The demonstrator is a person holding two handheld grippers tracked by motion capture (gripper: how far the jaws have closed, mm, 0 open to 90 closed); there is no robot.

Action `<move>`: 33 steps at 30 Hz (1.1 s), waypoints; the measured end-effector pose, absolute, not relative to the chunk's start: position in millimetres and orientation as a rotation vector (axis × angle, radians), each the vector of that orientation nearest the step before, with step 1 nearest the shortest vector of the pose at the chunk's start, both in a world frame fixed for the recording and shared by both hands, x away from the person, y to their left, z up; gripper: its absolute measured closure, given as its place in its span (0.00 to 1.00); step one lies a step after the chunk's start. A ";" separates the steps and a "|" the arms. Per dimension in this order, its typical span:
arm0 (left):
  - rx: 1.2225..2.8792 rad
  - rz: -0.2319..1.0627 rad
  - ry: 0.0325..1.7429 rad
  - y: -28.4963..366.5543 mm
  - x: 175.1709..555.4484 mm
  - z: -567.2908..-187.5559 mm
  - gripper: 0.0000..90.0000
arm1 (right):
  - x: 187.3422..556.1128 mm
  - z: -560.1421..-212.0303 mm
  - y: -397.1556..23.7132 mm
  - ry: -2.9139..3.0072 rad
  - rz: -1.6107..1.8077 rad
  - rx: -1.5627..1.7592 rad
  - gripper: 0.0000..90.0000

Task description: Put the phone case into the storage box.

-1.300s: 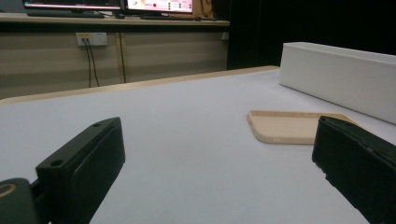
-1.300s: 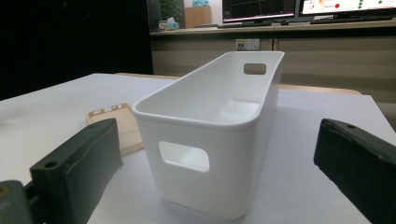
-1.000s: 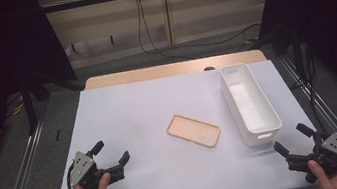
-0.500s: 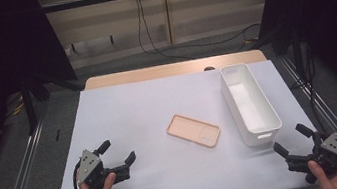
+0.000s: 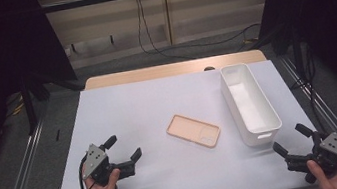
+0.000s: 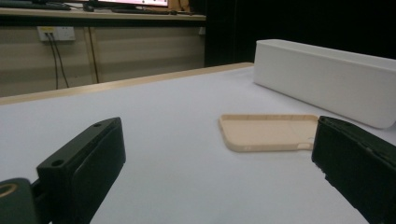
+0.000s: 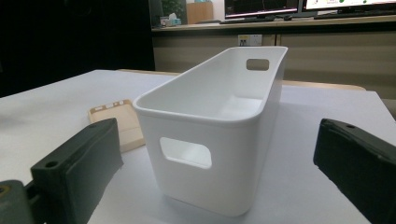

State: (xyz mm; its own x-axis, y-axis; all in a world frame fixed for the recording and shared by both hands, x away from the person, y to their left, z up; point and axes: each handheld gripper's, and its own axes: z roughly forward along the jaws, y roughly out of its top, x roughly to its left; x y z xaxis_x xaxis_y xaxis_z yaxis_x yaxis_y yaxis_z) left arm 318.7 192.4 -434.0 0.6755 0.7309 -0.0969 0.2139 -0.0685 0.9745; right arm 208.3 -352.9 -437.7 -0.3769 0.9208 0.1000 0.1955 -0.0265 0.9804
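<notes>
High view: I have both grippers at the near edge of the white table, nothing held. Left gripper sits near-left with jaws spread wide, aimed right toward the peach phone case. Right gripper sits near-right, jaws also spread, pointed at the near end of the white bin.

Phone case lies flat, open side up, about mid-table, just left of the bin and apart from it. Bin is empty, long axis running near to far, along the right side.

Left gripper view: case lies ahead between my 2 jaws, well apart from them, with the bin behind it. Right gripper view: bin dead ahead, handle cutout facing me, case peeking out to its left.

Step, as I judge it: approach, before any grasp. Likely goal is case into bin. Next move calls for bringing the left gripper forward and low to the case's near edge, then pinching a thin side wall. The flat case could slide, so a shallow, careful angle. Right gripper can steady the bin if needed.
</notes>
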 end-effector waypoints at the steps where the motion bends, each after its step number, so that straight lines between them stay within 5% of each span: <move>1: 1.630 0.508 0.779 190.0 319.6 -433.1 0.03 | 208.3 -437.8 -352.9 1.616 1.455 1.186 0.01; 33: 1.676 0.347 0.621 118.2 355.6 -430.6 0.07 | 208.1 -437.7 -351.7 1.630 1.455 1.180 0.01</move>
State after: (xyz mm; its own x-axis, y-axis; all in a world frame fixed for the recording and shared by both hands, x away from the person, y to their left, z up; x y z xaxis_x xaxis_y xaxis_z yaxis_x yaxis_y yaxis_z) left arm 355.6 118.2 -430.6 0.8094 0.5765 -0.1117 0.2071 -0.1022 0.9730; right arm 208.1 -351.7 -437.7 -0.3867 0.9170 0.0973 0.2006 -0.0194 0.9795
